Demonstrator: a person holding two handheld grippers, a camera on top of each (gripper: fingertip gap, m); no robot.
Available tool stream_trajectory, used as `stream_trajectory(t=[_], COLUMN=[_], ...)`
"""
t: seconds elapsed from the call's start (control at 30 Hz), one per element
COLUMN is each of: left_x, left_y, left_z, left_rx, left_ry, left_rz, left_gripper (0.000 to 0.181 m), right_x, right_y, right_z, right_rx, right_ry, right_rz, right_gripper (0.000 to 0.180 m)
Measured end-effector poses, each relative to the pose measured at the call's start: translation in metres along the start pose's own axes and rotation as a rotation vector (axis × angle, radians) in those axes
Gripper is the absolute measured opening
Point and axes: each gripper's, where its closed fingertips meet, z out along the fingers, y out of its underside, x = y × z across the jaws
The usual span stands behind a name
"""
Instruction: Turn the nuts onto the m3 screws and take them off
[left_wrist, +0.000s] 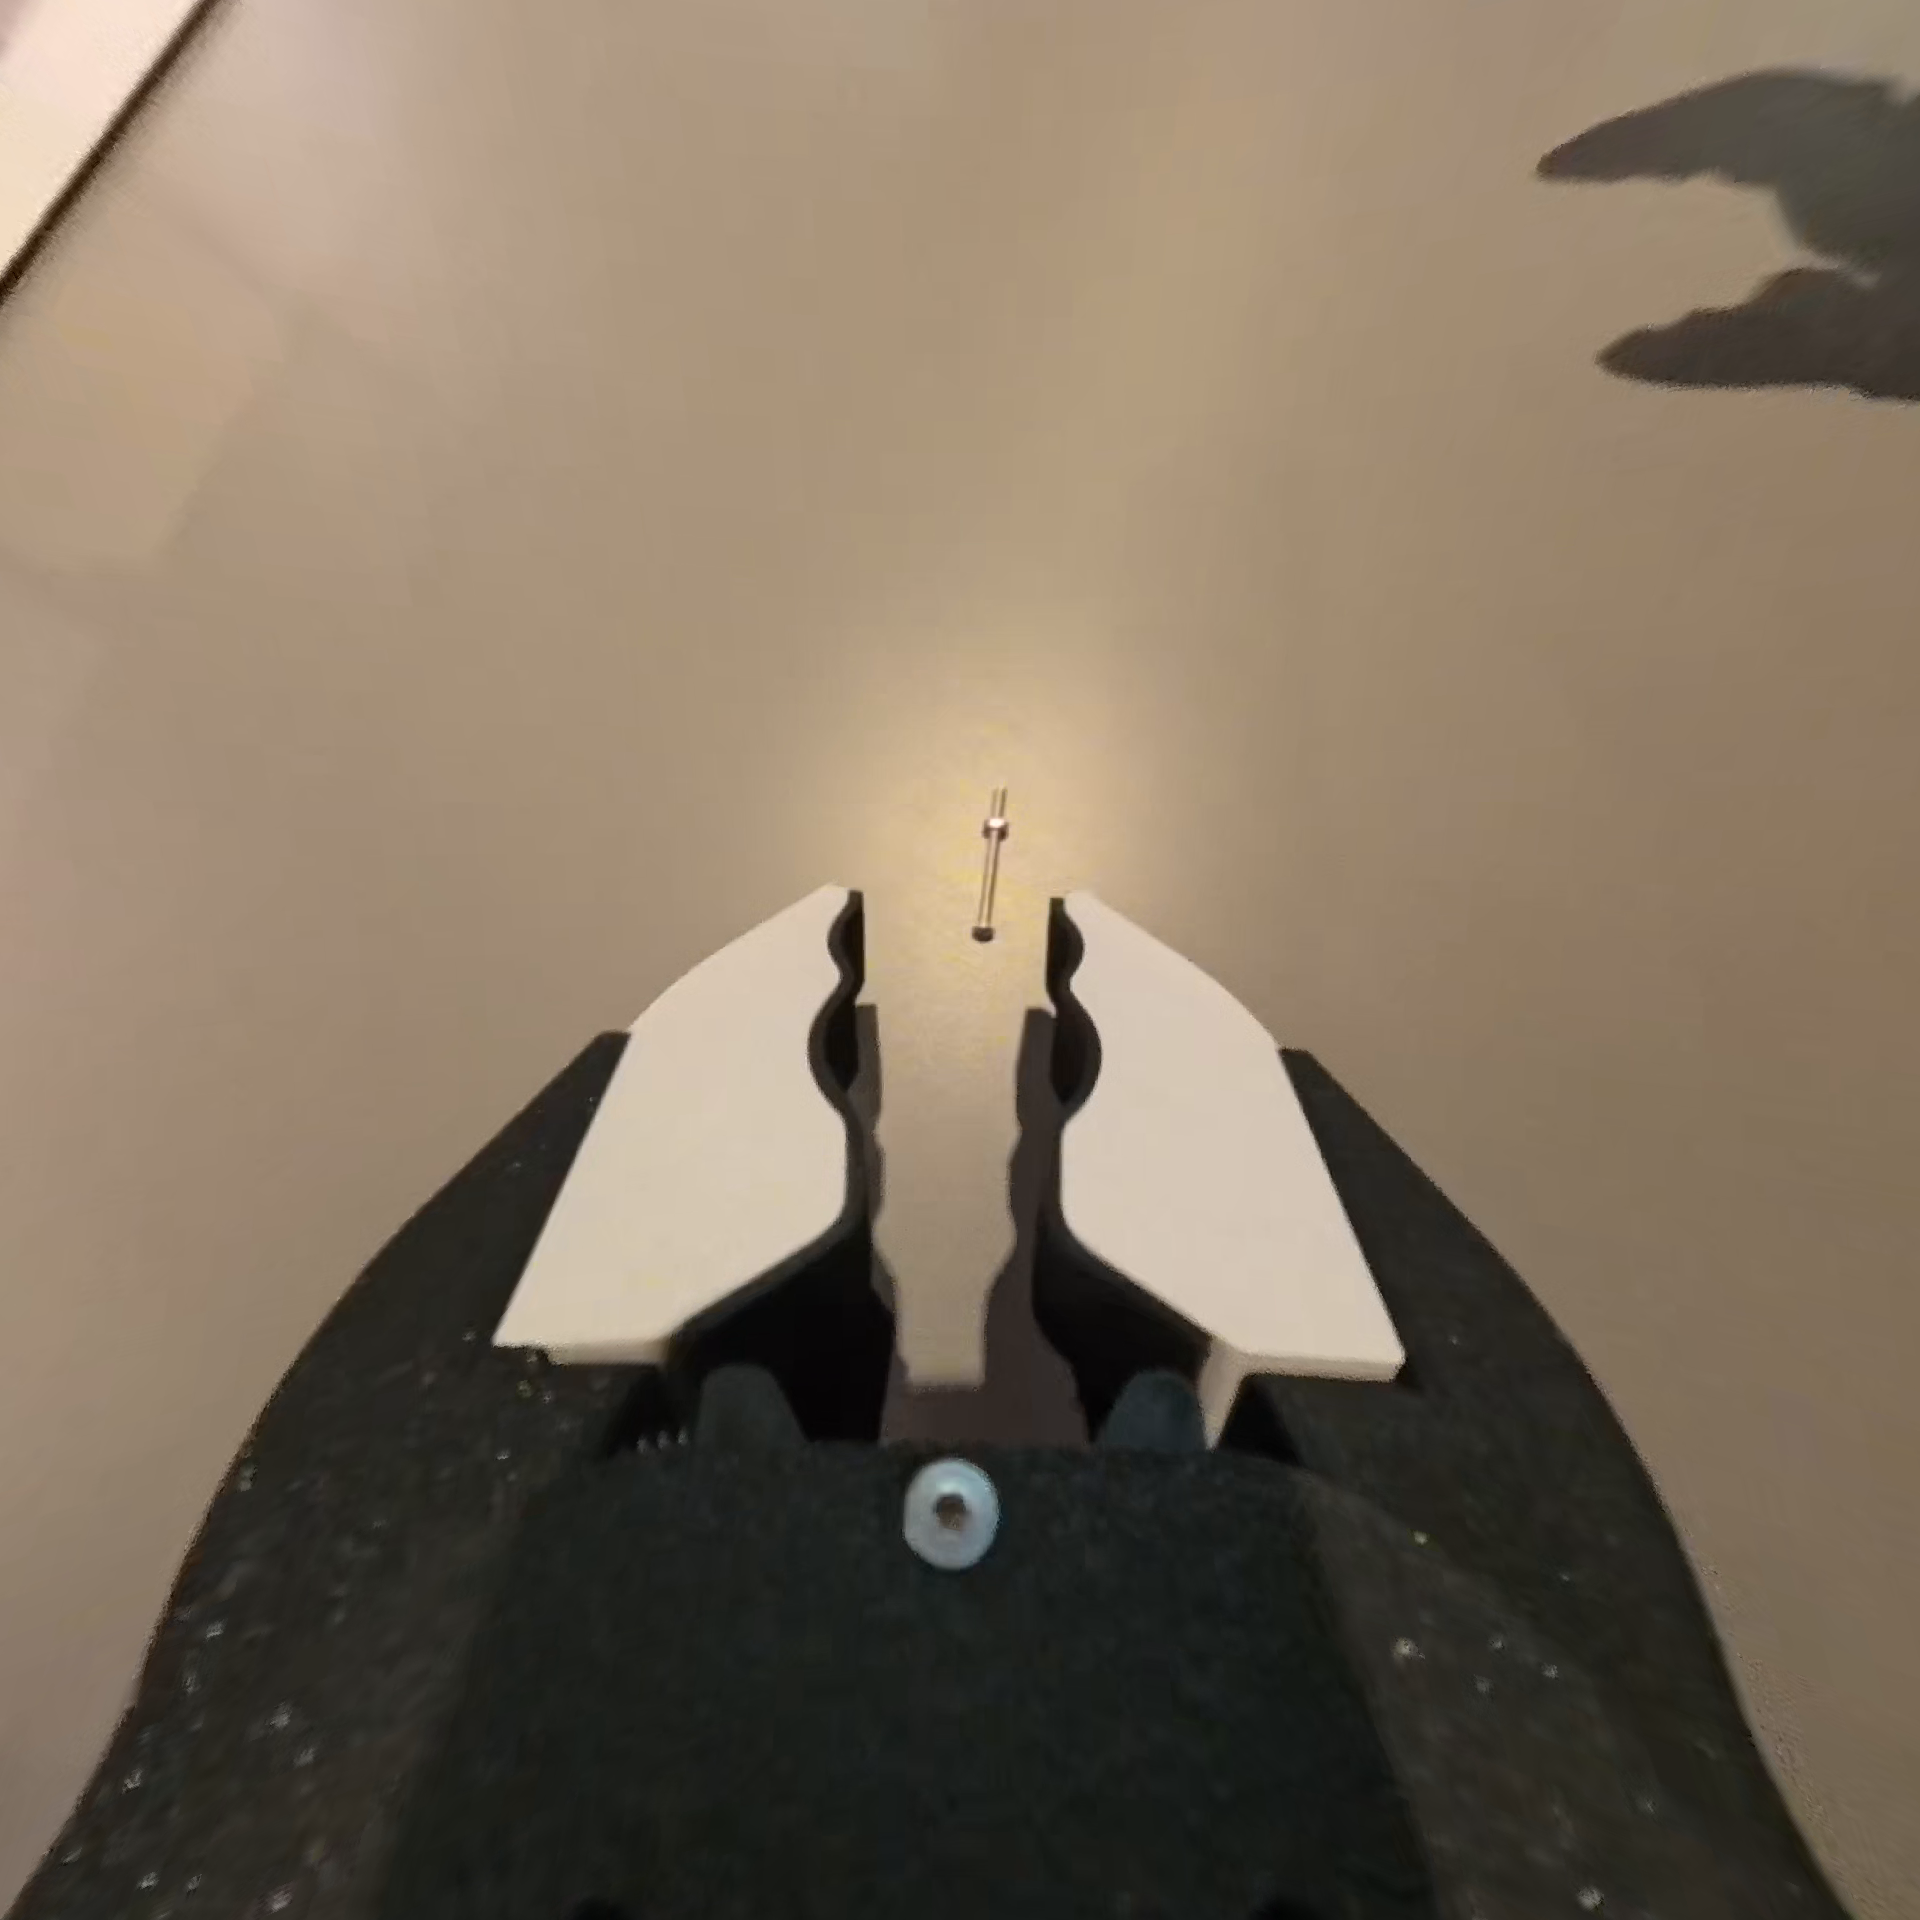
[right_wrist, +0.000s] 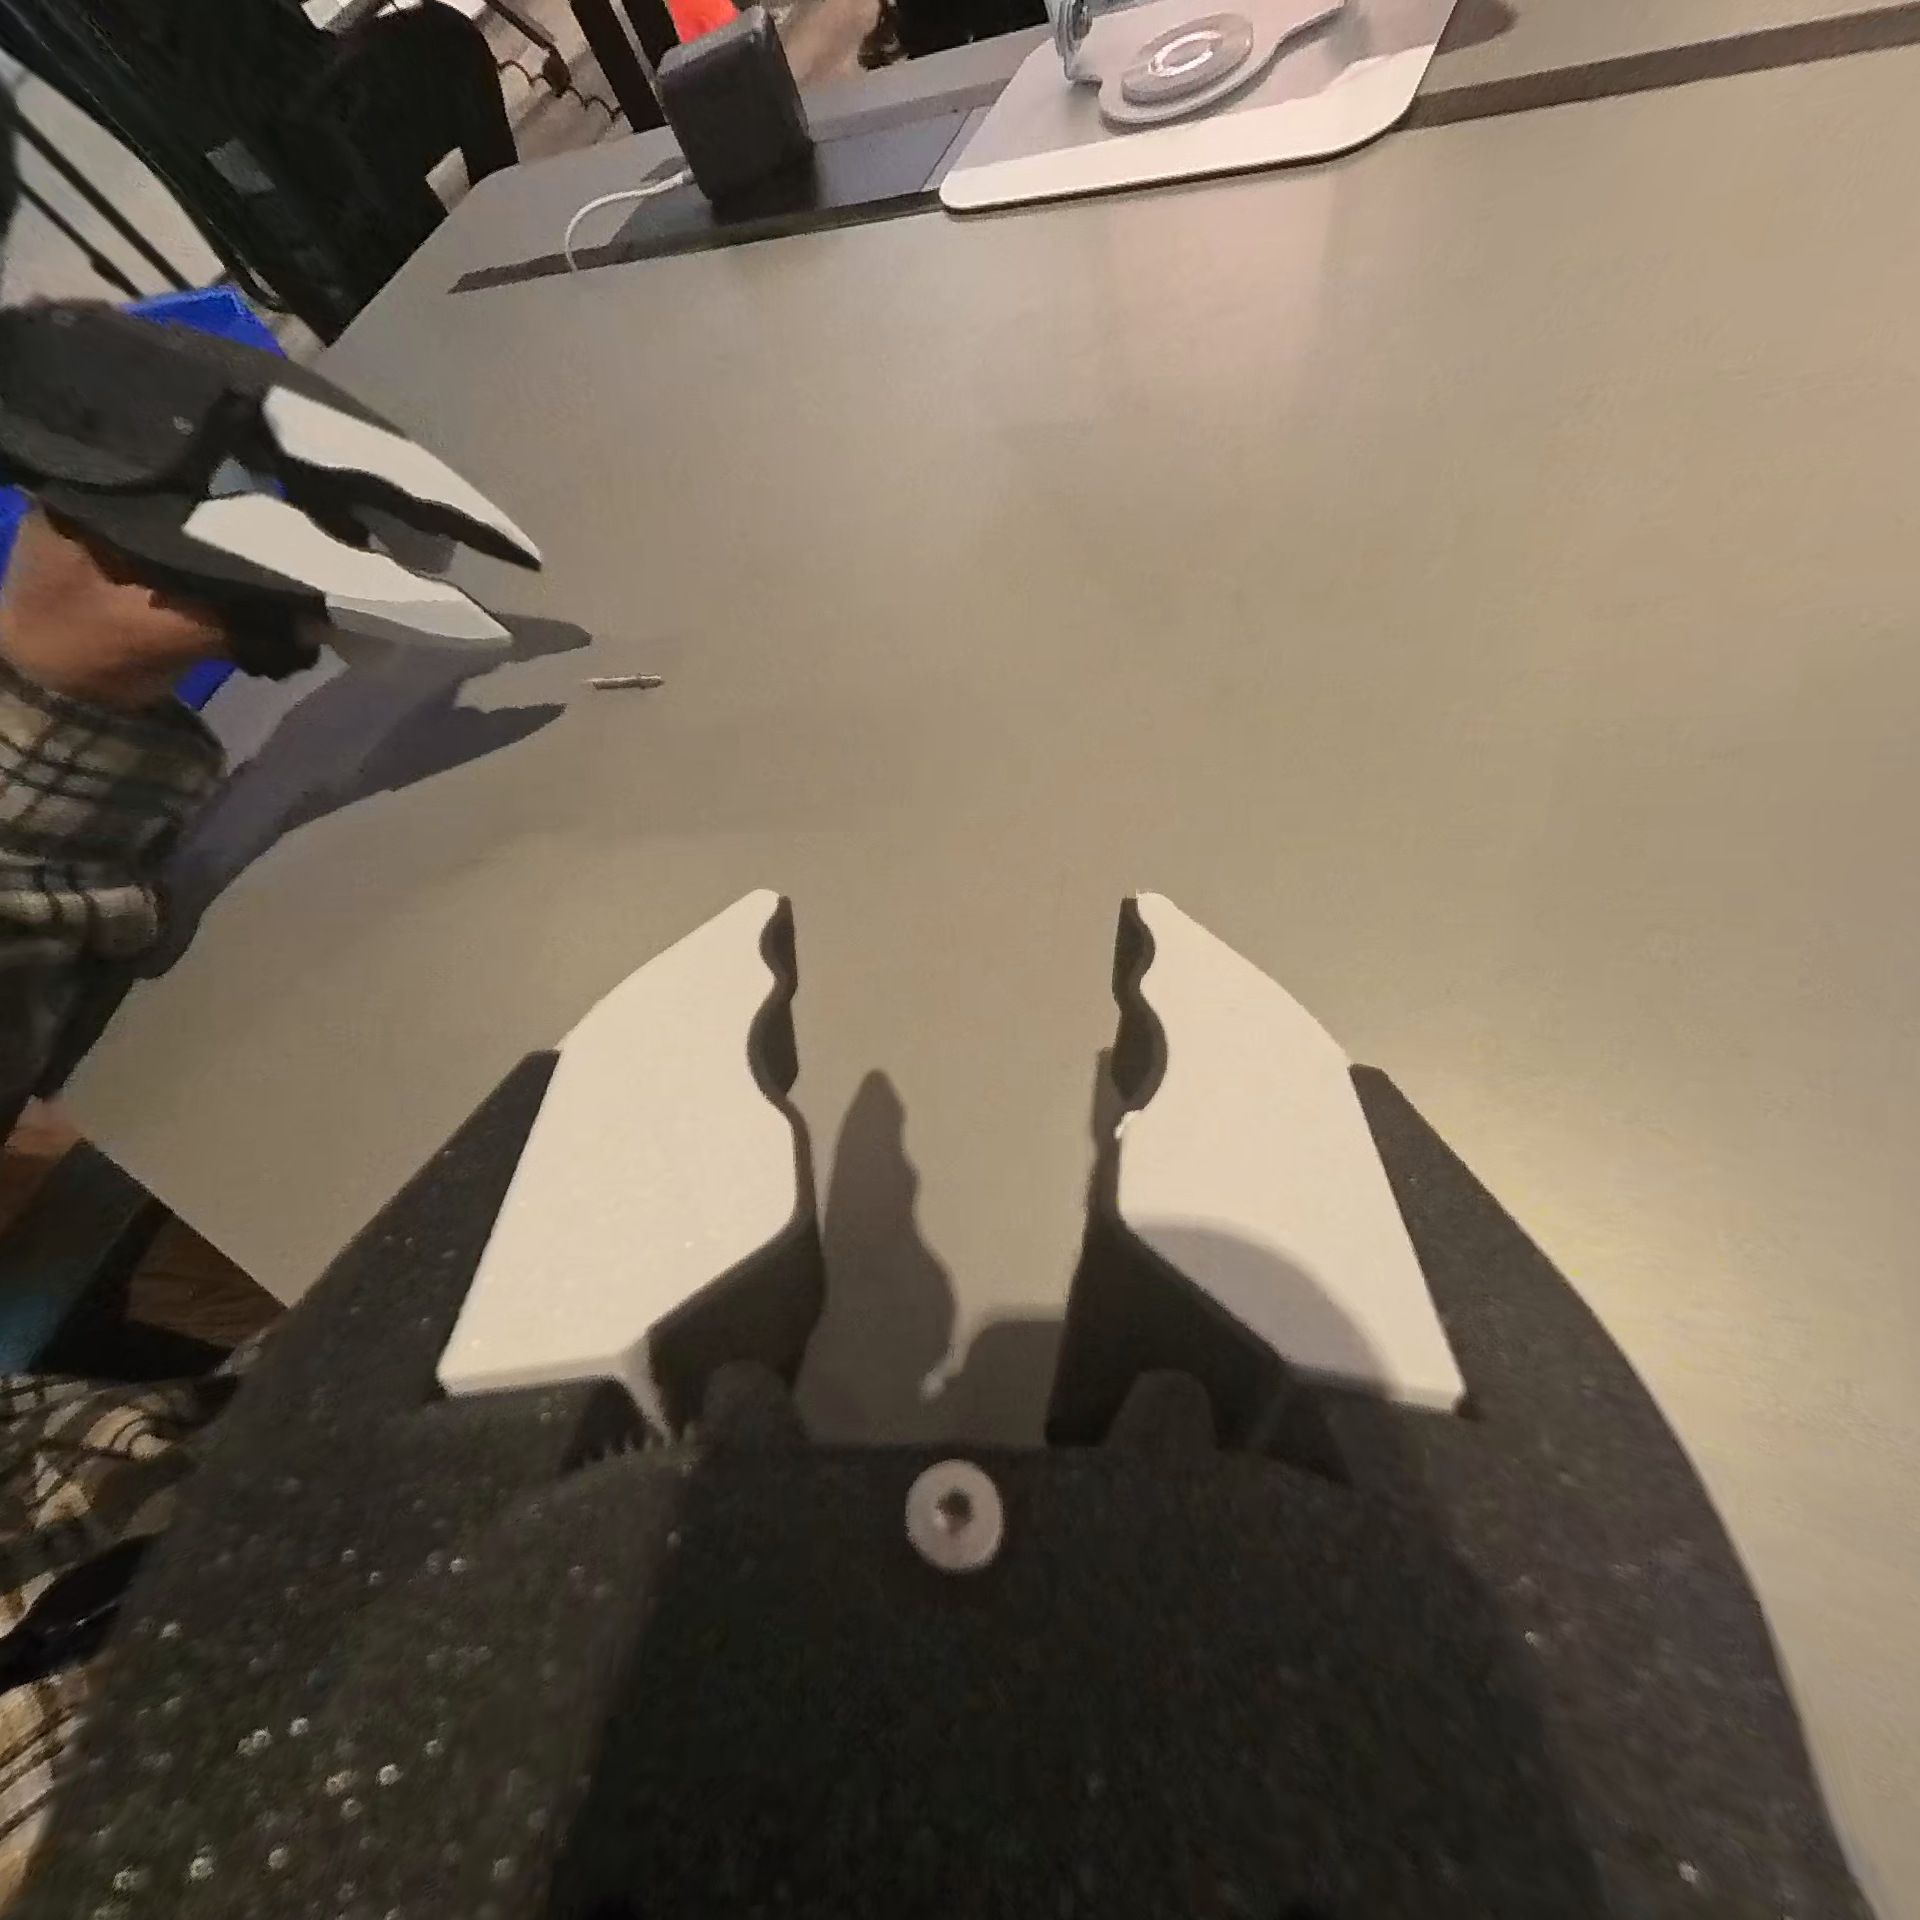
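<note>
A thin silver m3 screw (left_wrist: 989, 871) lies flat on the beige table, with a small nut (left_wrist: 995, 827) on its shank near the far end. My left gripper (left_wrist: 956, 902) is open and empty, its white fingertips just short of the screw's head. In the right wrist view the screw (right_wrist: 625, 683) lies at the left, and the left gripper (right_wrist: 520, 592) hovers over the table just left of it. My right gripper (right_wrist: 956, 904) is open and empty, well to the right of the screw and above bare table.
A white pad (right_wrist: 1195, 125) with a round stand on it, a black box (right_wrist: 738, 104) and a white cable (right_wrist: 613, 208) sit at the far edge. A person's plaid sleeve (right_wrist: 73, 810) is at the left. The table's left edge (left_wrist: 94, 197) runs diagonally. One gripper's finger ends stand about 30 centimeters off the other's. Measured from the fingertips, the thin silver m3 screw (left_wrist: 989, 871) is 5 centimeters or so from the left gripper and 25 centimeters from the right. Between my left fingertips and the small nut (left_wrist: 995, 827) there is roughly 5 centimeters. My right wrist view (right_wrist: 646, 677) looks at it from another angle.
</note>
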Motion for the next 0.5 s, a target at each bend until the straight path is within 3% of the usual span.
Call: stream_trajectory(t=[0.27, 0.5], left_x=[0.015, 0.009], left_y=[0.001, 0.015], left_z=[0.008, 0.024], left_rx=[0.147, 0.058], left_ry=[0.161, 0.133], left_rz=[0.058, 0.098], left_gripper=[0.029, 0.021], right_x=[-0.003, -0.003], right_y=[0.003, 0.0], right_z=[0.002, -0.003], right_rx=[0.0, 0.009], right_ry=[-0.023, -0.016], right_rz=[0.01, 0.001], right_gripper=[0.058, 0.058])
